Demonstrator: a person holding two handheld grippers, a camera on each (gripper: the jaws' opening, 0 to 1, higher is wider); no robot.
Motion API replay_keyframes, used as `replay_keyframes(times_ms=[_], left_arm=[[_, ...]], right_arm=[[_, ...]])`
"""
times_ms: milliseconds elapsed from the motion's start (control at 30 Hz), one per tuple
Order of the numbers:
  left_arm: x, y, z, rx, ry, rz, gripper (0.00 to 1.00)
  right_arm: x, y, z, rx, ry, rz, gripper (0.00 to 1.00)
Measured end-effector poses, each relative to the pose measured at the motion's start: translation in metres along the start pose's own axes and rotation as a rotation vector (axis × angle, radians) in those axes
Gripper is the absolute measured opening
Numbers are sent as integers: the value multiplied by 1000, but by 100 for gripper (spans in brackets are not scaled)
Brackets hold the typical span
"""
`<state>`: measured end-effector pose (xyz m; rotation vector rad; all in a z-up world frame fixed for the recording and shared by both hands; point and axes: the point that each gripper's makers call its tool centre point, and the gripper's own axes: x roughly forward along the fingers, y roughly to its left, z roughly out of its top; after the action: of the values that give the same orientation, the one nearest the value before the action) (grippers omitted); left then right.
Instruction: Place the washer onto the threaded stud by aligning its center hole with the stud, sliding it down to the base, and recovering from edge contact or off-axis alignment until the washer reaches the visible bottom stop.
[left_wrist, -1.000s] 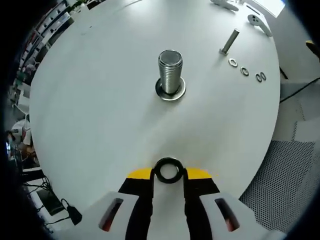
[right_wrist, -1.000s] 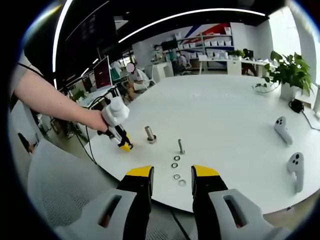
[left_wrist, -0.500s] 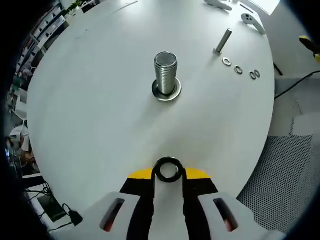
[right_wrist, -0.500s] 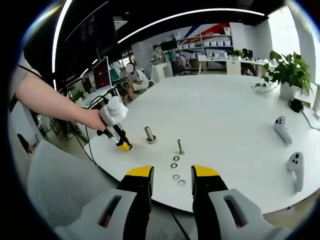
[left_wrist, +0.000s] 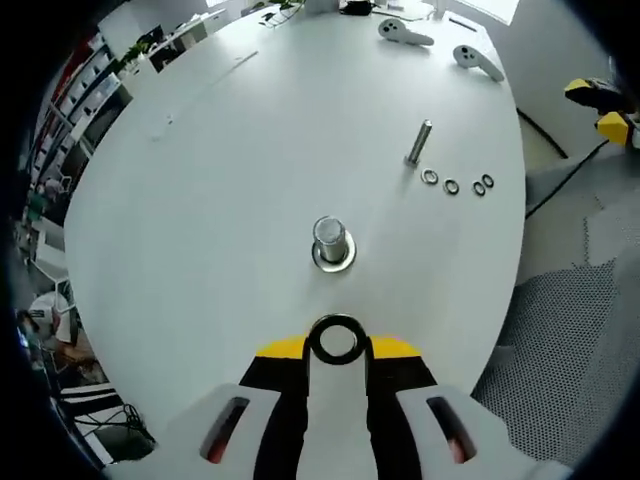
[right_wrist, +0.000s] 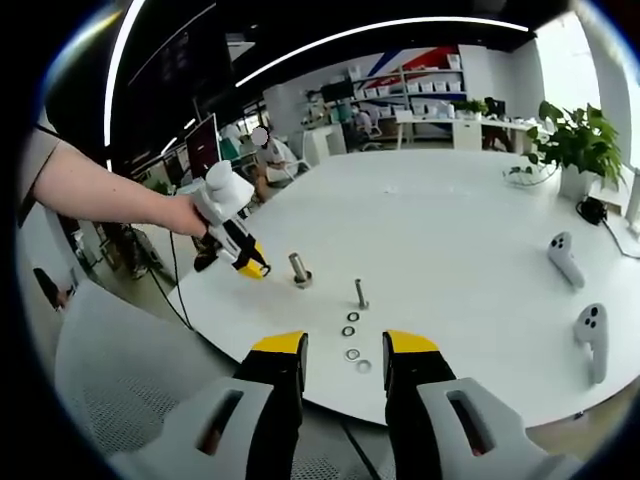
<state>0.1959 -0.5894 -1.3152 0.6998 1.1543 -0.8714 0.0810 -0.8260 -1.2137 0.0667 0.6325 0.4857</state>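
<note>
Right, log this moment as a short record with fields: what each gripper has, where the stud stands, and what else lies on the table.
left gripper: shut on a dark washer, held at the fingers' tips, above the table and short of the stud
right gripper: open, nothing between its fingers, held off the table's near edge
threaded stud: upright on the white table, a metal ring around its base
slim bolt: upright, beyond the stud
spare washers: in a row beside the slim bolt
controllers: two, white, near the table's far side
</note>
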Motion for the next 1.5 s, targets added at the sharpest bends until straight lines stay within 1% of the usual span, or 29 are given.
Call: replay_keyframes(times_ms=[100,267,367,533,767,1200,1500], left_arm=[[-8,0,12,24,-18,2,18],[-14,1,30,48,-43,4,18],[-12,3,39,65,-49,6,18],[-9,0,50,91,-53,6,18],[-4,0,57,110,-46,3,19],[9,4,62,151,-10,-1,19],[21,3,60,185,14,-4,19]], right_arm=[[0,0,0,0,0,1,32],[0,0,0,-2,2,2,32],[0,0,0,-2,3,2,32],[0,0,0,-2,1,1,32],[0,-1,0,0,-1,-1,32],[-1,-2,0,8,-5,-8,32],[-1,-3,0,11,-5,-13,32]])
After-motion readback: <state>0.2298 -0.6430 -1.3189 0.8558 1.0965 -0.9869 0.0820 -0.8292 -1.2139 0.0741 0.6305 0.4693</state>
